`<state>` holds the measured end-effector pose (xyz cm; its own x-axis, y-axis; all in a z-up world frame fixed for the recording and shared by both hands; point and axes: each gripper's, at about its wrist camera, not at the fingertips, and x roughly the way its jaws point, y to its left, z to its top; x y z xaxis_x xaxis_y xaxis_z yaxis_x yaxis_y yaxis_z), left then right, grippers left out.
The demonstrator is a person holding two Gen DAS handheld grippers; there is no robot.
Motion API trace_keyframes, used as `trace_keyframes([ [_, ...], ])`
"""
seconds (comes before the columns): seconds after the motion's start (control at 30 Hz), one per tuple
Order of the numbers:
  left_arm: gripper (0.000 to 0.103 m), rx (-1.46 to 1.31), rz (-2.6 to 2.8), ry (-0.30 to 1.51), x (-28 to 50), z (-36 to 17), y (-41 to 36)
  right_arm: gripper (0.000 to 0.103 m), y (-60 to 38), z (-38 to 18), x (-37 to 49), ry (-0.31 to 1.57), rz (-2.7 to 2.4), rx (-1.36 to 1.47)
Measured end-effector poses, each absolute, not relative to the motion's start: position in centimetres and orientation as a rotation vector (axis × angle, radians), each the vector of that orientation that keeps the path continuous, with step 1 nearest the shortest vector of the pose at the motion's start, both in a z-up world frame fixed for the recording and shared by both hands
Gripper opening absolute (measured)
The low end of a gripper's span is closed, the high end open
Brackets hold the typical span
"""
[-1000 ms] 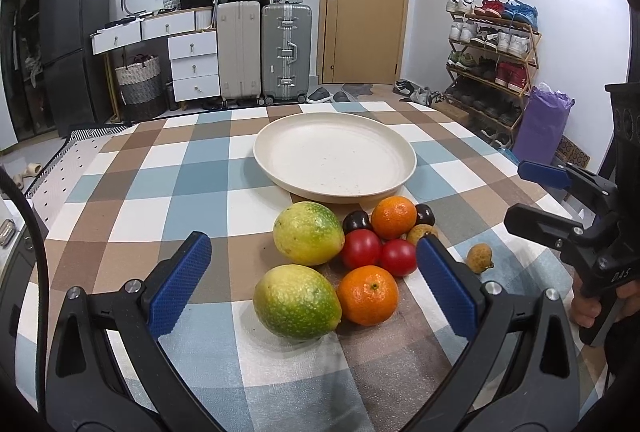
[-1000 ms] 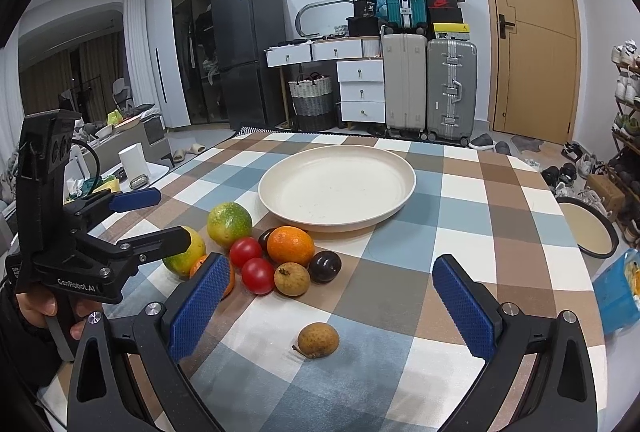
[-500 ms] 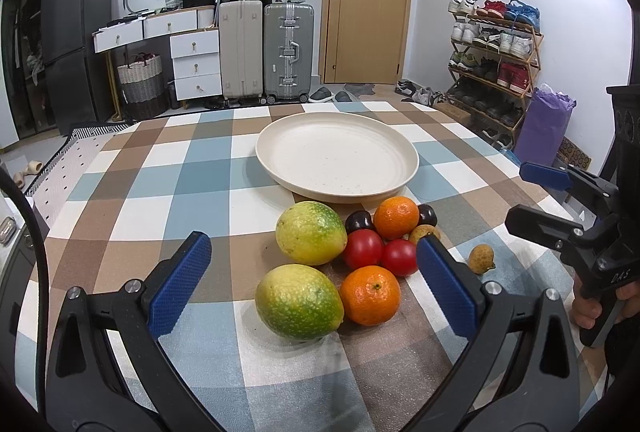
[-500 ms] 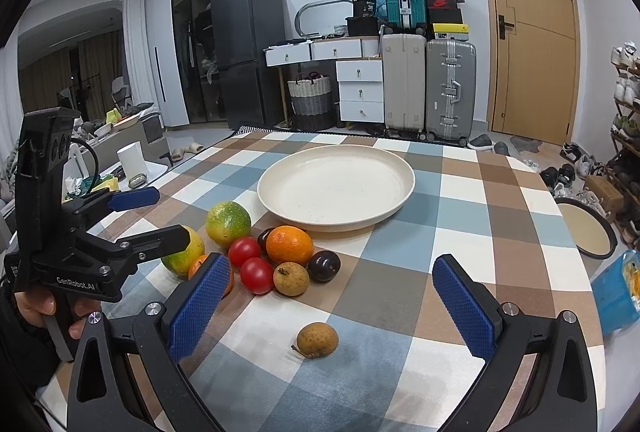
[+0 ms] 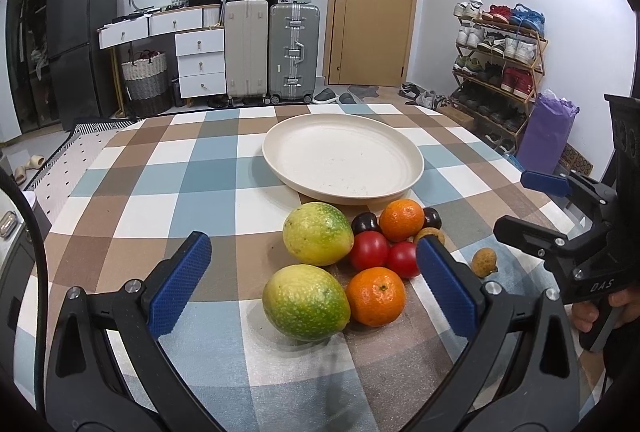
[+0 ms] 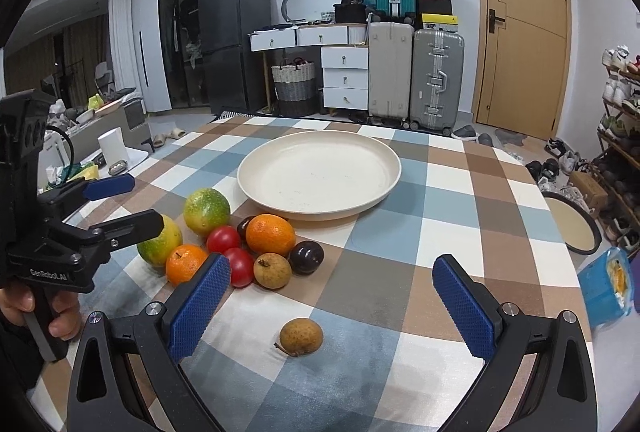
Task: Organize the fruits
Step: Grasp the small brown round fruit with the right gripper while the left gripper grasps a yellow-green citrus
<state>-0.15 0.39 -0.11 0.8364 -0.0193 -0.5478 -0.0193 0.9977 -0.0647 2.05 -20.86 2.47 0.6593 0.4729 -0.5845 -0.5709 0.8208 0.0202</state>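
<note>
A cream plate (image 5: 343, 161) (image 6: 319, 173) stands empty on the checked tablecloth. In front of it lies a cluster of fruit: two yellow-green citrus (image 5: 306, 302) (image 5: 318, 239), two oranges (image 5: 376, 296) (image 5: 401, 219), two red tomatoes (image 5: 370, 250), dark plums (image 6: 306, 257) and a brown longan (image 6: 272, 270). A lone longan (image 6: 301, 336) (image 5: 483, 262) lies apart. My left gripper (image 5: 316, 290) is open, just short of the near citrus. My right gripper (image 6: 330, 306) is open, with the lone longan just ahead between its fingers.
The table edge runs close on the right, with a blue packet (image 6: 608, 286) and a round tray (image 6: 574, 222) on the floor beyond it. Suitcases (image 5: 294, 52), drawers and a shoe rack (image 5: 496, 72) stand behind the table.
Both grippers have crept slightly forward toward the fruit. Nothing has been gripped or moved.
</note>
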Motion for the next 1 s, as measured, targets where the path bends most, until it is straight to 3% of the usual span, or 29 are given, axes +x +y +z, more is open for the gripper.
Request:
trace_keyframes([
  [0.5,0.102,-0.047,0.027,0.689,0.9,-1.2,1.4,0.101,-19.9,0.0,2.6,0.824,0.608,-0.234],
  [0.73,0.099,-0.060,0.022,0.732,1.5,-1.9,2.0,0.087,-19.6,-0.5,2.3,0.861,0.627,-0.245],
  [1.0,0.090,-0.134,-0.054,0.768,1.5,-2.3,2.8,0.080,-19.3,-0.8,2.1,0.894,0.652,-0.238],
])
